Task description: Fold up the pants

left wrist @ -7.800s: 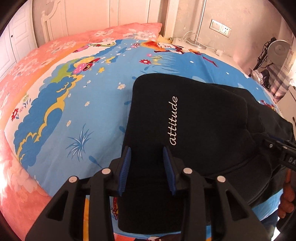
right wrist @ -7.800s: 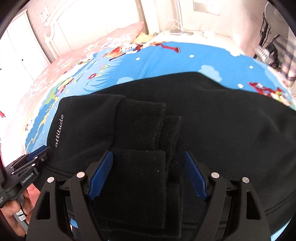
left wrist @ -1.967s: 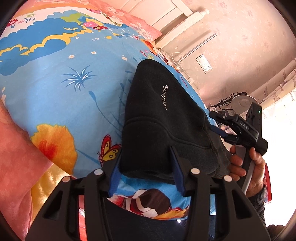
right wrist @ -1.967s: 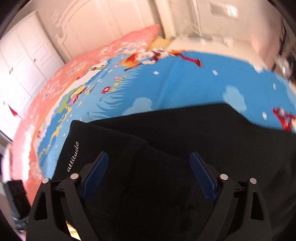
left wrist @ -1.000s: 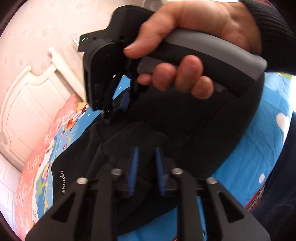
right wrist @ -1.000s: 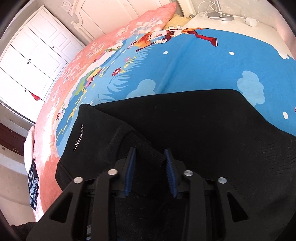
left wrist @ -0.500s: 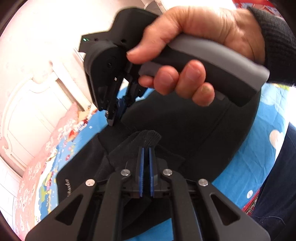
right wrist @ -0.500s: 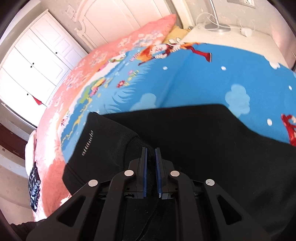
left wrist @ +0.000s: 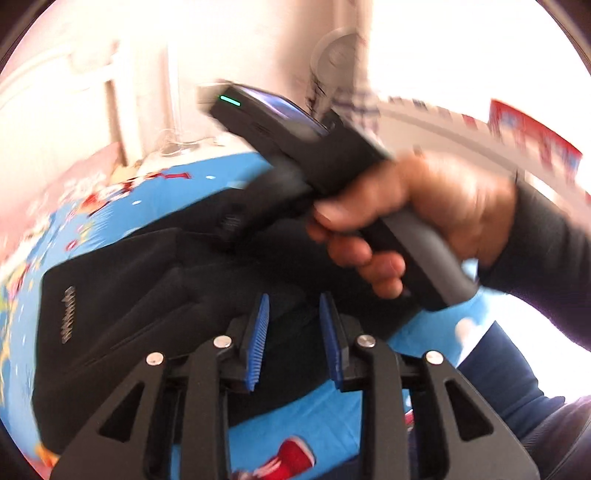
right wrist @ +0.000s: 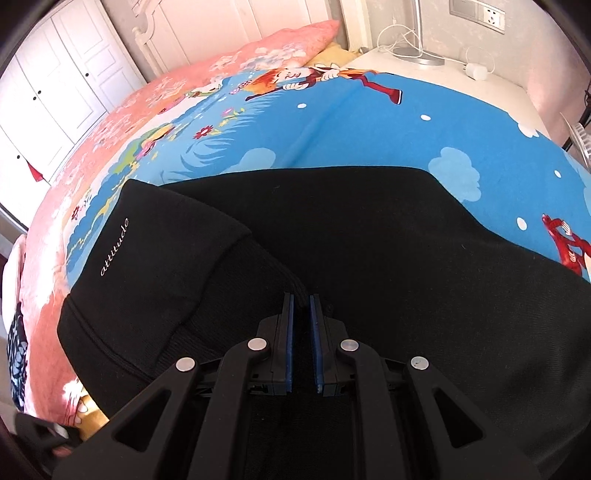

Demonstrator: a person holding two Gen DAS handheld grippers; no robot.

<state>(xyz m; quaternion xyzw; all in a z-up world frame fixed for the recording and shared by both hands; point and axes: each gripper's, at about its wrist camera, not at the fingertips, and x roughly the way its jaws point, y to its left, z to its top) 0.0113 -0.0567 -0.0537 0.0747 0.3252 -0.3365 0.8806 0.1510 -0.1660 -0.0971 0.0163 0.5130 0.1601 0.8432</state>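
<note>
- Black pants (right wrist: 369, 240) lie folded on the bed, spread over the blue cartoon-print bedsheet (right wrist: 369, 122); ribbed cuff end sits nearest the cameras.
- Right gripper (right wrist: 301, 314): blue pads nearly together, only a narrow slit between them, with the ribbed cuff fabric running into that slit. Looks pinched on the pants.
- Left gripper (left wrist: 293, 317): pads parted about halfway, holding nothing, hovering above the near edge of the pants (left wrist: 155, 280).
- Left view is motion-blurred. The right hand (left wrist: 413, 218) wraps the grey handle of the right gripper, just beyond the left gripper's tips, above the pants.
- "attitude" lettering (right wrist: 114, 247) shows on the left folded panel.
- Further out: pink floral pillow (right wrist: 280, 40) at the head of the bed, then white headboard (right wrist: 229, 22) and white wardrobe doors (right wrist: 48, 85).
- Far right: nightstand (right wrist: 450, 74) with a lamp base (right wrist: 417, 55) and white cable; wall socket (right wrist: 476, 11) above it.
</note>
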